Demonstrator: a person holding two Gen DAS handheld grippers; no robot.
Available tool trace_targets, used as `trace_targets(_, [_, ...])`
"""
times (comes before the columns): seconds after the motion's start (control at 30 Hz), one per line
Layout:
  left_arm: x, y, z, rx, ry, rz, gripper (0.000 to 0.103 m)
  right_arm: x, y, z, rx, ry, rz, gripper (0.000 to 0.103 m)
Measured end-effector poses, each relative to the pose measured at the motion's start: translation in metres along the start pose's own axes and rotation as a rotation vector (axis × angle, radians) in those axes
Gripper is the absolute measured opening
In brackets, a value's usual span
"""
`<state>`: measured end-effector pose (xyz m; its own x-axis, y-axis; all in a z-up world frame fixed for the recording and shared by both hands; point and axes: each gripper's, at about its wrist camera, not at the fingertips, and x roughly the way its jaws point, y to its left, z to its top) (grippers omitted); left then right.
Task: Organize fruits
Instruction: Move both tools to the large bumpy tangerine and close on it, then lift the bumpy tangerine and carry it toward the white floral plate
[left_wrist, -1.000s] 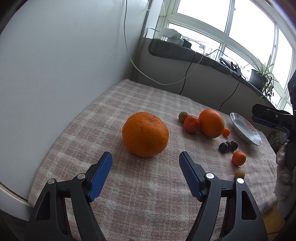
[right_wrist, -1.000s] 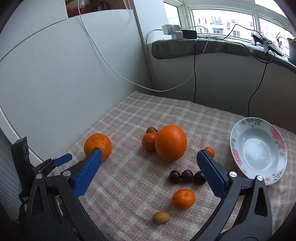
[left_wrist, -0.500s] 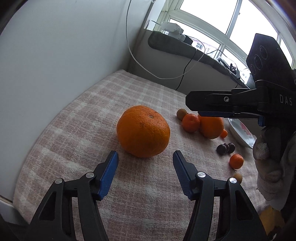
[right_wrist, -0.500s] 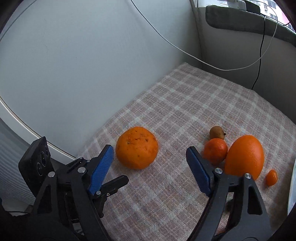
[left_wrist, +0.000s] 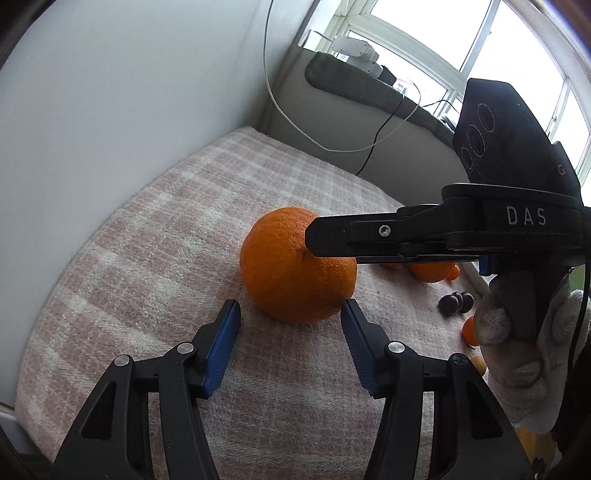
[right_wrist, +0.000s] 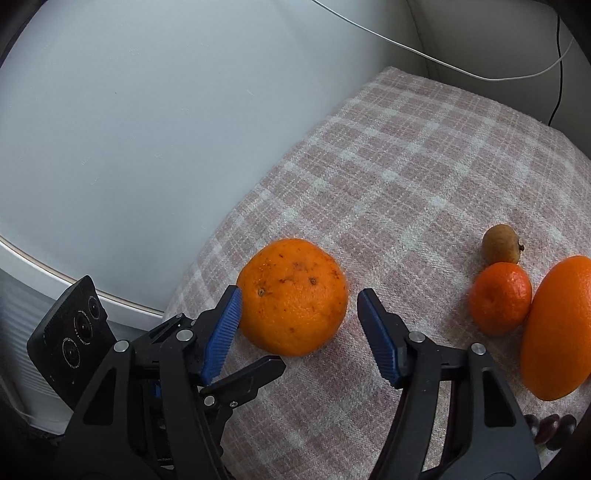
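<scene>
Large orange (right_wrist: 291, 297) sits on checked cloth (right_wrist: 406, 177) near tabletop's wall-side edge. Right tool (right_wrist: 299, 328) straddles it, jaws closing, left pad at rind, right pad apart. Left tool (left_wrist: 290, 347) just short of same orange, jaws closing, nothing gripped. Other fruits (right_wrist: 500, 297) well apart.

Both wrist views sit low and close over the checked cloth (left_wrist: 155, 266), angled downward. Left view faces the far window; right view faces the left wall. Shared: the big orange (left_wrist: 295, 273) (right_wrist: 293, 297).
</scene>
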<state>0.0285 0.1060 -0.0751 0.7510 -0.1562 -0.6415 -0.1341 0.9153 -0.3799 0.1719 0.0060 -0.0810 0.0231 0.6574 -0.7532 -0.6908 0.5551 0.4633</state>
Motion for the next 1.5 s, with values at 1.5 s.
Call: trace_targets(1.5, [0.000, -0.119, 0.018, 0.218, -0.030, -0.157, 0.052, -0.126, -0.033, -0.040, 0.020, -0.223, -0.093, 0.063])
